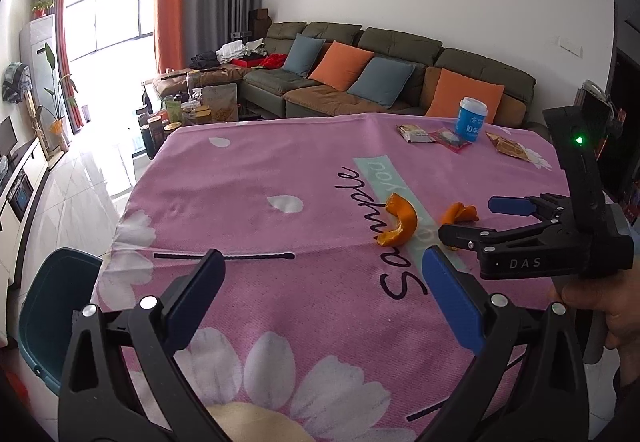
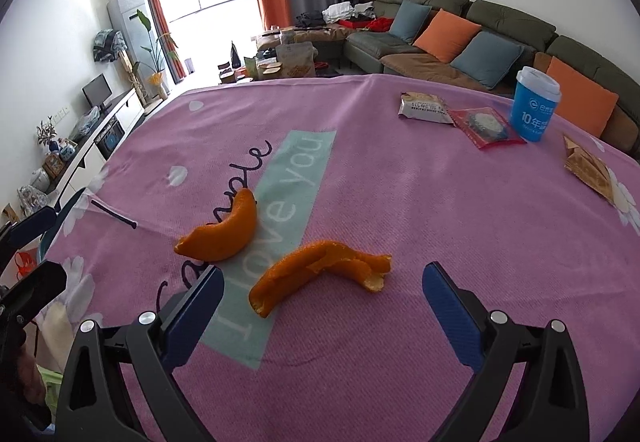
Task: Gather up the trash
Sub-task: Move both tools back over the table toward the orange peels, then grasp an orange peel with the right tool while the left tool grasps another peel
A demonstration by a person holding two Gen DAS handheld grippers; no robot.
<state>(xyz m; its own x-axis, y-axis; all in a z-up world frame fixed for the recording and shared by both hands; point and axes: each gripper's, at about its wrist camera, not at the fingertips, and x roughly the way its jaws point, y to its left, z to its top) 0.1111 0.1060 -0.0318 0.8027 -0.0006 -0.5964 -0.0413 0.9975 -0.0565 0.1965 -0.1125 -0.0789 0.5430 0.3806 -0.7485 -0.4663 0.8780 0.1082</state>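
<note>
Two orange peels lie on the pink flowered tablecloth [image 2: 400, 202]. The nearer curled peel [image 2: 316, 270] sits just ahead of my right gripper [image 2: 320, 282], which is open and empty. A second crescent peel [image 2: 224, 230] lies to its left. In the left wrist view the crescent peel [image 1: 398, 220] and the other peel [image 1: 460, 212] lie right of centre, with the right gripper [image 1: 476, 220] open beside them. My left gripper [image 1: 320, 278] is open above bare cloth. Far off stand a blue paper cup [image 2: 534, 104] and three snack wrappers [image 2: 426, 108], [image 2: 484, 126], [image 2: 590, 166].
A teal bin [image 1: 56, 306] stands on the floor off the table's left edge. A person's hand [image 1: 604, 306] holds the right gripper's handle. Behind the table are a green sofa [image 1: 400, 70] with cushions and a cluttered coffee table [image 1: 192, 102].
</note>
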